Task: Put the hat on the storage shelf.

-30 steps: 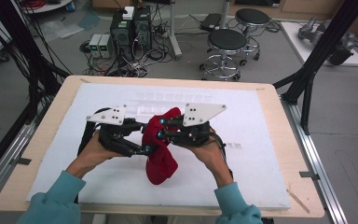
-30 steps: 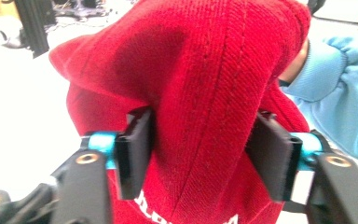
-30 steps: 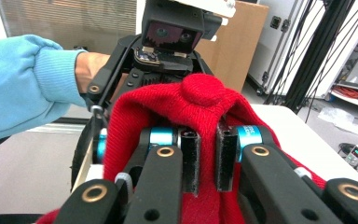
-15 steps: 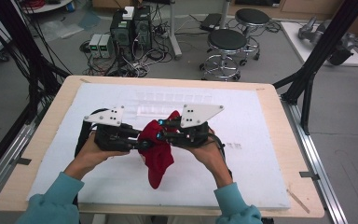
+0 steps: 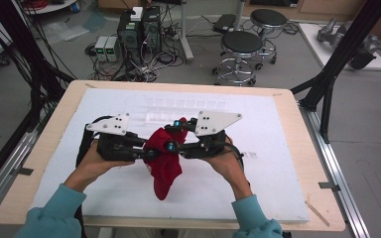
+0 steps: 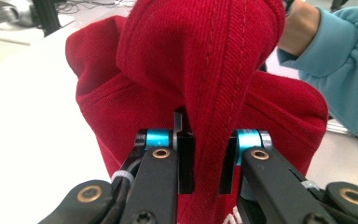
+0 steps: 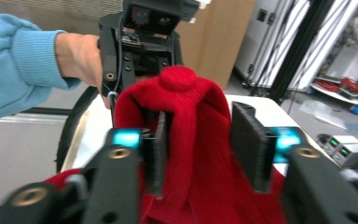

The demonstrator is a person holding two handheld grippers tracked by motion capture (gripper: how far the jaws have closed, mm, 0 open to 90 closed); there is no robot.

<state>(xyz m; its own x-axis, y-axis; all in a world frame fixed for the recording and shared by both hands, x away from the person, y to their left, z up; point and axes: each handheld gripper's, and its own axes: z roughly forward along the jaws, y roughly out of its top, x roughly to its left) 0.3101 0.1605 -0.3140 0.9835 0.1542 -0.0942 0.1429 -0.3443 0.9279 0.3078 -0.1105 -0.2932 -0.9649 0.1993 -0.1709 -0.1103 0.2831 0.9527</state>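
Red cloth (image 5: 164, 159) — pinched by left gripper (image 6: 206, 161) — right gripper (image 7: 205, 149) opening.

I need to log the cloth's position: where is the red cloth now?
In the high view the red cloth hangs over the white mat near the table's middle, between the left gripper, shut on it, and the right gripper.

Black tongs (image 6: 205, 154), blue rollers, brass screws; teal sleeves (image 5: 54, 218).

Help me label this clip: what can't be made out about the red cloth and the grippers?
- Red cloth: kind of garment unclear; bunched in high view, cut off by edges in left gripper view.
- Right gripper: jaws just opening; far pad's contact with cloth unclear.
- Left gripper: white marking cut off at bottom edge.
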